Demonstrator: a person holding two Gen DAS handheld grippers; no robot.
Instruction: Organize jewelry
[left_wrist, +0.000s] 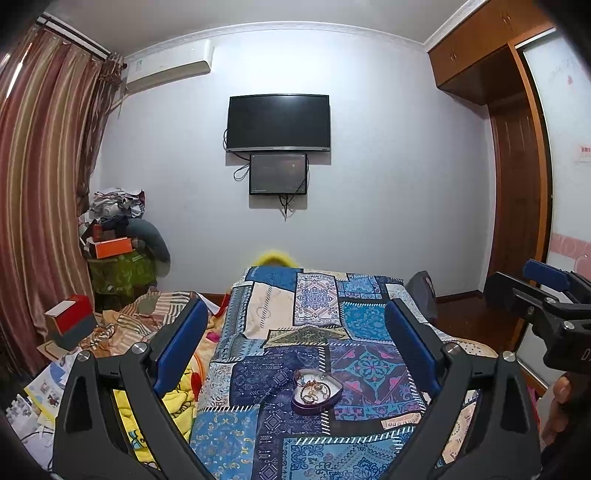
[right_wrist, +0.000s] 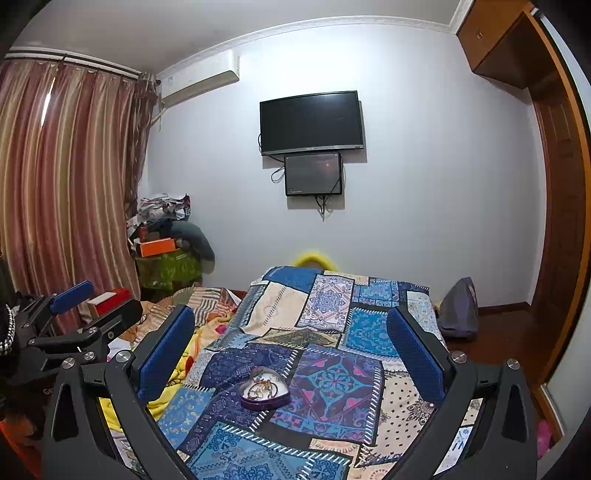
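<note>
both raised above the bed (left_wrist: 280, 302), likely for a clear look before reaching: left hand-held gripper (left_wrist: 293, 332) spread, empty; right hand-held gripper (right_wrist: 291, 332) spread, empty. heart-shaped tin (left_wrist: 317, 392) sits mid-quilt, lidless, holding tangled jewelry (left_wrist: 313, 390); single pieces too small to separate.

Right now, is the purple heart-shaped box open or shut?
Open: the purple heart-shaped box has no lid on, and tangled jewelry shows inside.

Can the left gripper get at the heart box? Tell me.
Probably yes. The left gripper is open, the heart box sits uncovered on the bedspread straight ahead, and nothing lies between them.
</note>
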